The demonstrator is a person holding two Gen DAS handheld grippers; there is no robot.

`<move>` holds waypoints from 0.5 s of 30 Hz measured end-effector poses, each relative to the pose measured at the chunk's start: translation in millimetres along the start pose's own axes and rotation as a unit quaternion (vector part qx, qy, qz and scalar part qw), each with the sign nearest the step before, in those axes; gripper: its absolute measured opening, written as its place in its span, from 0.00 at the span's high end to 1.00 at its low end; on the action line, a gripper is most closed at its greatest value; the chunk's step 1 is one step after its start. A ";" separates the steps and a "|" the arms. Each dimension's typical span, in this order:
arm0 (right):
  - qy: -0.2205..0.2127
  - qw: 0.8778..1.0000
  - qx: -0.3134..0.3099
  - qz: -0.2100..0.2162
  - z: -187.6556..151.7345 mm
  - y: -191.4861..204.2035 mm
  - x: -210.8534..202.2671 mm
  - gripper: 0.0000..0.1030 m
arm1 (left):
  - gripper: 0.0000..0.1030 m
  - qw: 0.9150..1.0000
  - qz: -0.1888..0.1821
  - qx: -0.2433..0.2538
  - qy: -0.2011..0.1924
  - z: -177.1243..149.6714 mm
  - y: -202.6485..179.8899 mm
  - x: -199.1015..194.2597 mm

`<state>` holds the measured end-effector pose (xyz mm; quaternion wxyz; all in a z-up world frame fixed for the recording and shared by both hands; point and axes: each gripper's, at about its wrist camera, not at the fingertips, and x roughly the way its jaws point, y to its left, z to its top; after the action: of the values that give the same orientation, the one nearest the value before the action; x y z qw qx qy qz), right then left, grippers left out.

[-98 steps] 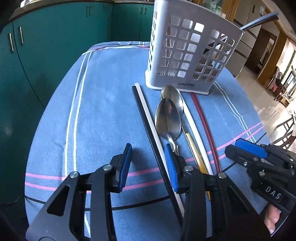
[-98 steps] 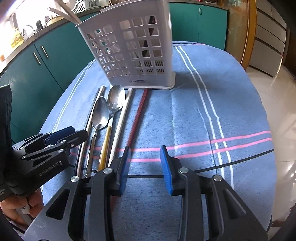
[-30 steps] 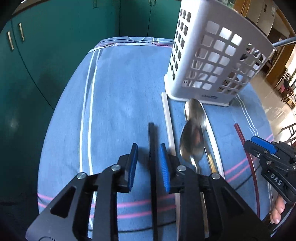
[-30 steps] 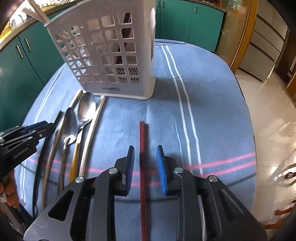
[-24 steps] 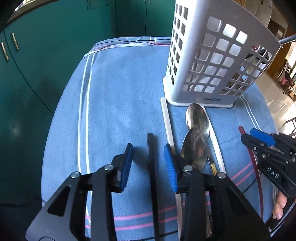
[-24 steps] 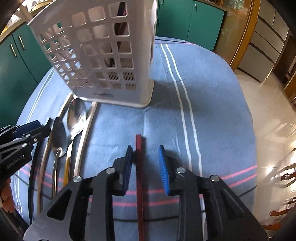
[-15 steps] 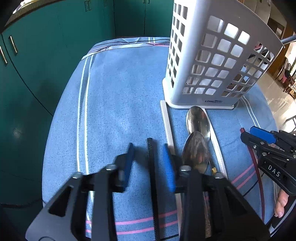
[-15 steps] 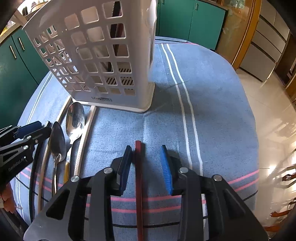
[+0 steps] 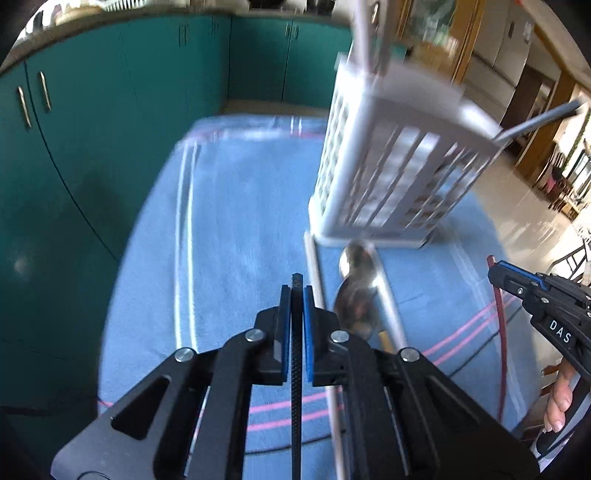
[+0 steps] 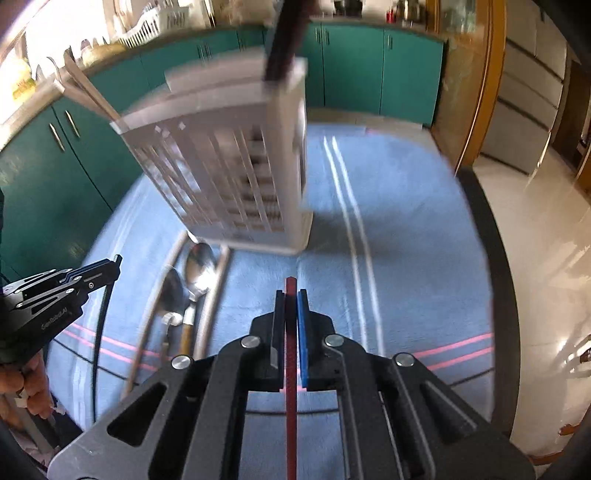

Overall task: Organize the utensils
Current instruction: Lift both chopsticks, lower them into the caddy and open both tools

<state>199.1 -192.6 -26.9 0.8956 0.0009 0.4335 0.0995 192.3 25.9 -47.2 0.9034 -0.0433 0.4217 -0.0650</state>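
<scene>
both grippers are clenching chopsticks: left gripper [image 9: 296, 295] on the black chopstick [image 9: 296, 369], right gripper [image 10: 291, 299] on the red chopstick [image 10: 291, 369] (thin, slick); either is risking pivoting and missing the caddy [image 10: 236, 166] at twelve o'clock.

Home kitchen: teal cabinets [image 10: 354, 70] w/ counter, dish rack [image 10: 147, 26] up top, white utensil caddy [image 9: 391, 173] on cloth-covered table [image 9: 236, 229].

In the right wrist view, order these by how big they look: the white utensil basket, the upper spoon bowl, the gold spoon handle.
1. white utensil basket
2. upper spoon bowl
3. gold spoon handle, partly hidden, so unsure
</scene>
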 end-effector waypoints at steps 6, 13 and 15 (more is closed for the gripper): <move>-0.082 0.997 -0.003 0.013 5.3 3.5 -78.2 0.94 | 0.94 0.995 -0.023 0.007 -0.092 15.0 -8.4 -76.4; -0.158 0.987 -0.011 0.013 3.5 7.2 -147.7 0.94 | 0.94 0.985 -0.041 0.016 -0.169 18.6 -25.2 -145.5; -0.174 0.985 -0.010 0.012 5.3 6.6 -160.2 0.93 | 0.94 0.981 -0.046 0.020 -0.188 19.3 -29.8 -161.4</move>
<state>105.2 -214.3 101.4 0.9562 0.0145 0.2697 0.1132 102.1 21.8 91.3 0.9631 -0.0559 0.2410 -0.1058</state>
